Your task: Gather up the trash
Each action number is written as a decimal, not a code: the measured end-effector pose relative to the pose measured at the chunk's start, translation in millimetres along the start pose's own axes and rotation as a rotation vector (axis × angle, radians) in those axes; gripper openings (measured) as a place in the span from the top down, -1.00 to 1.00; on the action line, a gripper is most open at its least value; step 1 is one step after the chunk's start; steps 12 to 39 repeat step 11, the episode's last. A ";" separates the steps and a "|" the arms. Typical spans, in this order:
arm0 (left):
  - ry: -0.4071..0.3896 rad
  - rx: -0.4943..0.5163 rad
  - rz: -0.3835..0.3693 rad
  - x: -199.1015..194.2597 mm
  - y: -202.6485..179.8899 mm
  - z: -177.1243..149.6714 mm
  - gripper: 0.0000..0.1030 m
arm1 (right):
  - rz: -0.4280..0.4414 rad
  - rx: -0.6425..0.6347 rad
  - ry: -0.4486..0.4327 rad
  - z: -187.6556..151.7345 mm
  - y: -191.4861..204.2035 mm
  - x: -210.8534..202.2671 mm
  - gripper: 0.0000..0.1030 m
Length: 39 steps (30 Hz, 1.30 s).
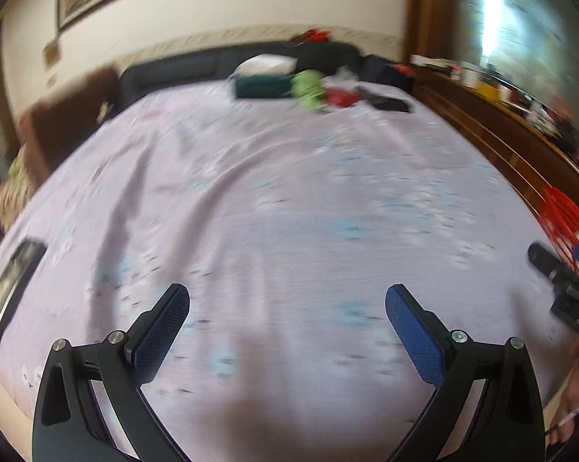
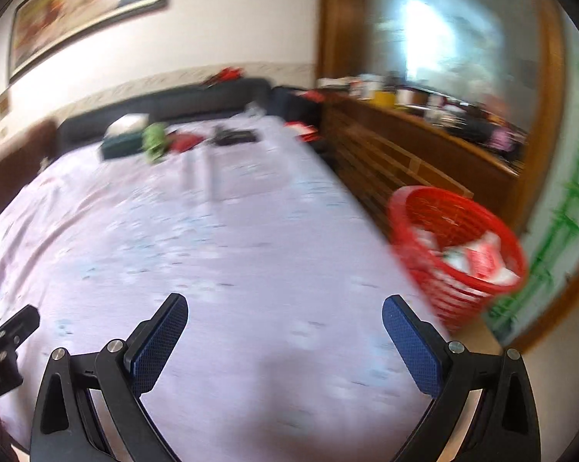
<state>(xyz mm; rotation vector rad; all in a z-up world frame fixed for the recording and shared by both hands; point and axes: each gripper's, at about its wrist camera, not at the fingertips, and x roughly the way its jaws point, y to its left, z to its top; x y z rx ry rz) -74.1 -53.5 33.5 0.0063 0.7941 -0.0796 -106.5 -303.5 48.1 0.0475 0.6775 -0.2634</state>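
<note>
A red plastic basket [image 2: 458, 254] stands on the floor at the bed's right side, with white and red wrappers inside; its edge also shows in the left wrist view [image 1: 566, 227]. Both views are blurred. My left gripper [image 1: 287, 300] hovers open over the lilac bedsheet [image 1: 270, 200], nothing between its blue pads. My right gripper [image 2: 285, 310] is also open over the sheet [image 2: 212, 238], with the basket just off its right finger. A dark flat packet [image 1: 10, 292] lies at the bed's left edge. Green [image 2: 154, 142], red [image 2: 185, 141] and black items [image 2: 235, 136] lie near the headboard.
A dark headboard [image 2: 174, 106] and a white pillow [image 1: 266, 64] are at the far end. A wooden cabinet [image 2: 424, 146] crowded with small things runs along the right wall. A person's sandalled foot [image 1: 570, 404] stands at the bed's right corner. A brown nightstand [image 1: 70, 115] sits far left.
</note>
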 end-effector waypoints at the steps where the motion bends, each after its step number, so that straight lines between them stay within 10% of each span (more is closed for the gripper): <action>1: 0.010 -0.025 0.015 3.1 10.7 1.5 -0.97 | 0.018 -0.017 0.014 1.7 10.5 6.6 -0.99; 10: 0.107 -0.106 0.078 29.7 66.9 12.1 -0.97 | 0.120 -0.089 0.266 15.2 90.5 82.9 -0.99; 39: 0.117 -0.093 0.087 33.4 67.5 13.6 -0.97 | 0.106 -0.092 0.269 16.4 95.3 88.6 -0.99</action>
